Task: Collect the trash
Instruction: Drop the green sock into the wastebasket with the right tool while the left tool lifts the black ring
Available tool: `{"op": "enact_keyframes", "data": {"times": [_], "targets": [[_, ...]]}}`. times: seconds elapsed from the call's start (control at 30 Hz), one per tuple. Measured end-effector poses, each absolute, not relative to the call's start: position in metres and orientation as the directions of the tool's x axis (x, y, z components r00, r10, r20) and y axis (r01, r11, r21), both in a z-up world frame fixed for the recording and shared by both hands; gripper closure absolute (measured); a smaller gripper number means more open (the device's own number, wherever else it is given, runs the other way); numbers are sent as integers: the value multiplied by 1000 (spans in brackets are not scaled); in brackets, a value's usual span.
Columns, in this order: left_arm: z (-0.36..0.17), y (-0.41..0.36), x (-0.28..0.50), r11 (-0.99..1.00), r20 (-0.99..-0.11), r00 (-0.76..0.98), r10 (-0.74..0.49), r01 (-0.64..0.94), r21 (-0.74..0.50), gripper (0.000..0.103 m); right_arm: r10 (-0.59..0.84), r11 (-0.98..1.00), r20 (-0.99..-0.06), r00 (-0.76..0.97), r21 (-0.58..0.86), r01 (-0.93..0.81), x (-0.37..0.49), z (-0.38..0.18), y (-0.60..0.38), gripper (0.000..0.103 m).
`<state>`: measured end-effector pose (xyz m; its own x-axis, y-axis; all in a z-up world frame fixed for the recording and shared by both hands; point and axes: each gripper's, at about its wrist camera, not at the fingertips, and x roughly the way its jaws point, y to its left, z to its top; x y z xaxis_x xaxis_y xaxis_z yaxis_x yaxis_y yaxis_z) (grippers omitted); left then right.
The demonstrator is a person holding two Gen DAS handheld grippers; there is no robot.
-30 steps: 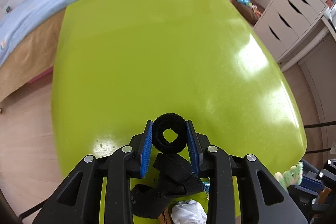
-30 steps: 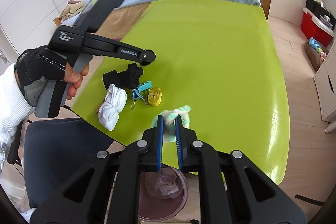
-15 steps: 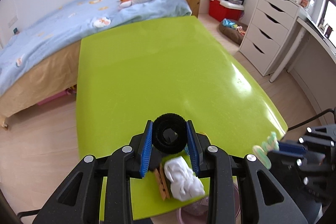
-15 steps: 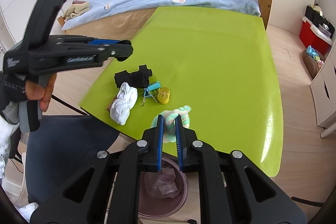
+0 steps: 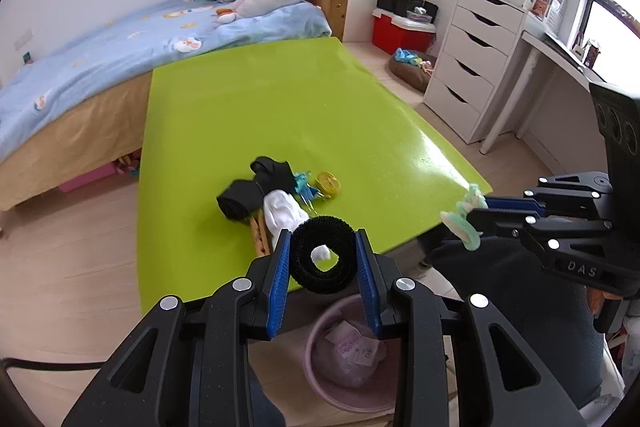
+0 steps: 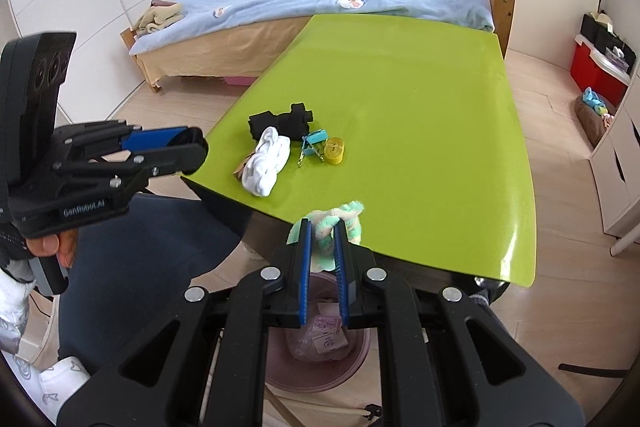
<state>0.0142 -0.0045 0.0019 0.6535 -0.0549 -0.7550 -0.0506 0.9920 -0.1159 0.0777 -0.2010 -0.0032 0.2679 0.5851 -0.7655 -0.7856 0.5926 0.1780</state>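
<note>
Left gripper [image 5: 322, 259]: I'm clamping a black fuzzy ring [image 5: 322, 254]
Right gripper [image 6: 322, 251]: I'm pinching a green-white fluffy scrap [image 6: 334, 219]
Pink round bin [image 6: 352, 367]: six o'clock below both

Count: 2 grippers – left gripper [image 5: 323, 259] clamps 1 black ring [image 5: 322, 253], right gripper [image 6: 323, 243] clamps 1 green-white scrap [image 6: 338, 223]. On the 1 green table [image 6: 420, 131]: 1 black cloth [image 6: 280, 121], 1 white sock [image 6: 266, 161], 1 blue clip [image 6: 313, 143], 1 yellow tape roll [image 6: 334, 149], 1 wooden peg [image 5: 260, 233] (mostly hidden). 1 pink bin [image 6: 348, 367] below
</note>
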Motion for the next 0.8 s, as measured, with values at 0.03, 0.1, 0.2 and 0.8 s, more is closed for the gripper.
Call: {"op": "enact_keyframes", "data": {"times": [0.03, 0.1, 0.2, 0.8], "targets": [[1, -6, 11, 991, -753, 655, -58, -53, -122, 72, 589, 590, -763, 266, 181, -787, 74, -2, -203, 92], [-3, -12, 1, 990, -753, 655, -64, -52, -130, 72, 593, 584, -763, 258, 187, -790, 68, -1, -206, 92], [-9, -20, -13, 990, -760, 646, -68, -49, -131, 72, 595, 573, -766, 243, 192, -797, 57, -1, -210, 92], [-19, -31, -42, 986, -771, 626, -113, -25, -164, 72, 581, 550, -801, 144, 256, -795, 28, -30, -210, 28]]}}
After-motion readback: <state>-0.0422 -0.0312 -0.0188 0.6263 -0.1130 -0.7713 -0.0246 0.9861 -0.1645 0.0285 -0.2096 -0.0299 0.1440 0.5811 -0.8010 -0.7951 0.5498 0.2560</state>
